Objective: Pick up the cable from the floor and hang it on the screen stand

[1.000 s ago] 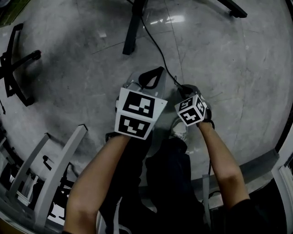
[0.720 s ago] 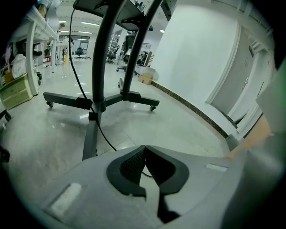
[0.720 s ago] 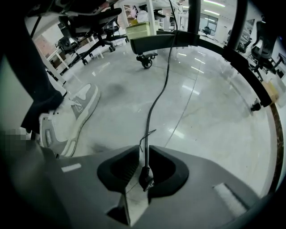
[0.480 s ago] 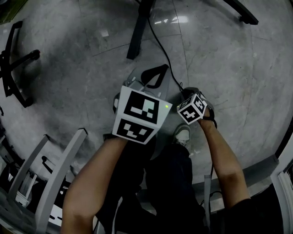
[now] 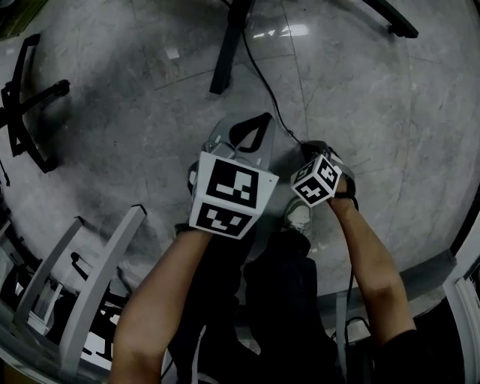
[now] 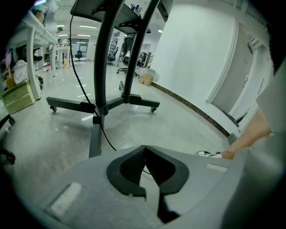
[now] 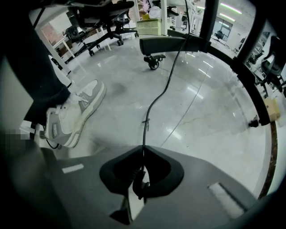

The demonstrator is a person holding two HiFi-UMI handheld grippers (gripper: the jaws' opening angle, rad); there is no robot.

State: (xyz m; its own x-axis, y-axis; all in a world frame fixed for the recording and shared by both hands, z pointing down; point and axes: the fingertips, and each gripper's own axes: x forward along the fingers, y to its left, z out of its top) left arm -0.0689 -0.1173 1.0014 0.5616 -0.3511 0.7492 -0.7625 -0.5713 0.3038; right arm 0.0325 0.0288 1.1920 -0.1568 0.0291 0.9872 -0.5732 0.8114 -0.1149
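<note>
A thin black cable [image 5: 262,81] trails over the grey floor from the screen stand's base [image 5: 229,45] toward me. My right gripper [image 5: 307,146] points straight down and is shut on the cable. In the right gripper view the cable [image 7: 163,91] enters between the closed tips of that gripper [image 7: 142,154]. My left gripper [image 5: 259,120] hovers beside it to the left, shut and holding nothing. In the left gripper view its tips [image 6: 144,147] meet, with the stand's pole [image 6: 100,67] and the cable [image 6: 105,134] ahead.
My pale sneaker [image 7: 73,112] stands just left of the right gripper. A black chair base [image 5: 30,105] lies at far left, and a grey metal frame [image 5: 97,277] at lower left. Another dark stand leg [image 5: 390,15] crosses the top right. The stand's castered leg [image 7: 154,47] is ahead.
The right gripper has rolled a little about its own axis and dipped slightly, still shut on the cable. The left gripper has stayed about where it was.
</note>
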